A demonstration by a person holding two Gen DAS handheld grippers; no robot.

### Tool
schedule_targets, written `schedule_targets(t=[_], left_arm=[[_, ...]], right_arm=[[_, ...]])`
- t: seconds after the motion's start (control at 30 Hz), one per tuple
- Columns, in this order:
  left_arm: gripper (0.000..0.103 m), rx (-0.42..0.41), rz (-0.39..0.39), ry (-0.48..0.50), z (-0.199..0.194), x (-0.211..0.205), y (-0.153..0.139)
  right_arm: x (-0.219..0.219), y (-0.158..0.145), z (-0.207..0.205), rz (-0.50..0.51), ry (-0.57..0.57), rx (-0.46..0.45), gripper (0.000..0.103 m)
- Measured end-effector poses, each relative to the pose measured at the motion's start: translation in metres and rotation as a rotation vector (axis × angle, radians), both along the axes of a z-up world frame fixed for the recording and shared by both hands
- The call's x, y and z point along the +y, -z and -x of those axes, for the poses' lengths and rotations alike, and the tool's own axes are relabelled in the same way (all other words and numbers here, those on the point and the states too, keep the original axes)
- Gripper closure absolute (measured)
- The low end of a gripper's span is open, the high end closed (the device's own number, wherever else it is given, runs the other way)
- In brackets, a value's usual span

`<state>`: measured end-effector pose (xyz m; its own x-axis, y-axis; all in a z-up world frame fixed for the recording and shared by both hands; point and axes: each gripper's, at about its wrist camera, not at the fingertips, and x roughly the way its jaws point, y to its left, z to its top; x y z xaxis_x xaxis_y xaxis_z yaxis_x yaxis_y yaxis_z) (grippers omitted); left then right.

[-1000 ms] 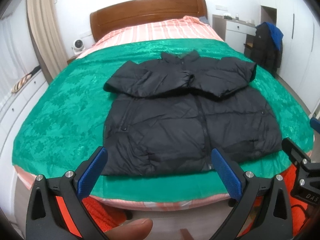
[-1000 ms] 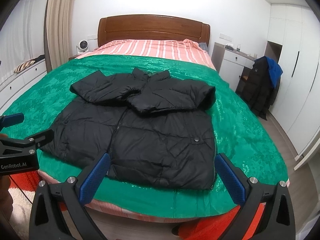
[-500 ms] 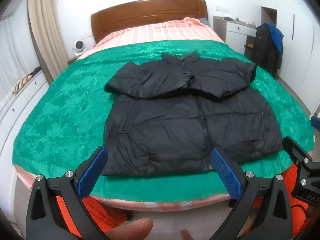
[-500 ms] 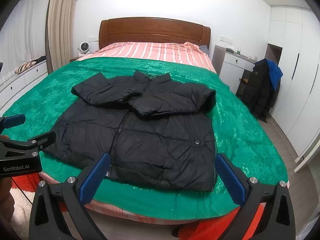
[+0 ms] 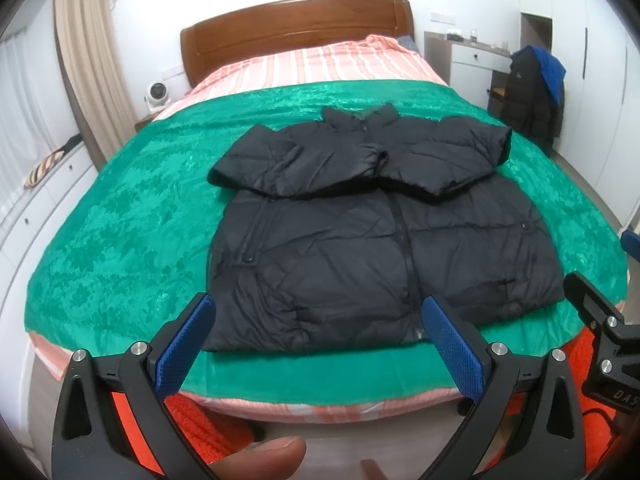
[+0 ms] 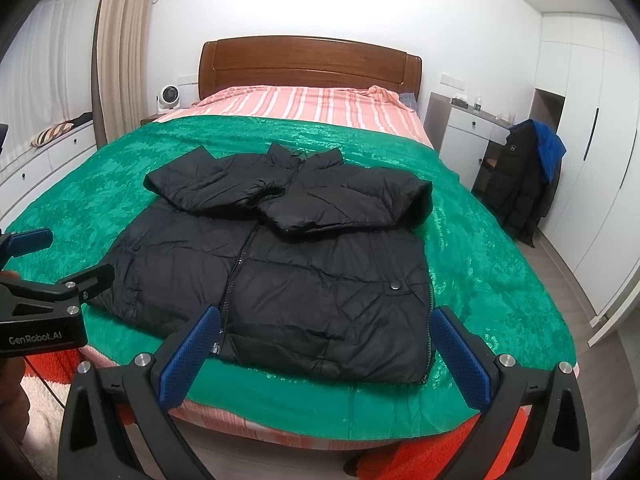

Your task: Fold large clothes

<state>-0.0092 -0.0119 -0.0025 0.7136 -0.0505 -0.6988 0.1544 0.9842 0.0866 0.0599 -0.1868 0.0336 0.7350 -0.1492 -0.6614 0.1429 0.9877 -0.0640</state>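
Left wrist view showed a black quilted puffer jacket (image 5: 360,240) lying zipped and face up on a green velvety bedspread (image 5: 120,240), its hem close to the foot edge of the bed and its collar toward the wooden headboard (image 5: 296,32). Both sleeves were already crossed over the chest. The left gripper (image 5: 316,344) hung released over the foot edge, blue-padded jaws spread wide and holding nothing, just short of the hem. From the right wrist view, the right gripper (image 6: 324,348) was likewise spread and empty, near the hem's right corner.

The jacket looked light, soft and springy, with a slick shell likely to slide and puff back after folding. The two hem corners, pinched through both layers, seemed the soundest places to take hold. A second dark coat (image 6: 524,184) hung well apart, beside the white wardrobe (image 6: 592,160).
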Motion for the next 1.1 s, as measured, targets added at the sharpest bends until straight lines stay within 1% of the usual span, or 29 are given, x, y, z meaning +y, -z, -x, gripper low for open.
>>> schedule_targets(t=[0.7, 1.1], left_arm=[[0.0, -0.009, -0.002, 0.005, 0.0022, -0.0003, -0.0016], [0.0, -0.006, -0.005, 0.006, 0.0017, -0.0028, -0.0005]], right_arm=[[0.0029, -0.003, -0.0016, 0.01, -0.008, -0.012, 0.0], [0.0026, -0.0007, -0.0027, 0.009, -0.016, -0.003, 0.0]])
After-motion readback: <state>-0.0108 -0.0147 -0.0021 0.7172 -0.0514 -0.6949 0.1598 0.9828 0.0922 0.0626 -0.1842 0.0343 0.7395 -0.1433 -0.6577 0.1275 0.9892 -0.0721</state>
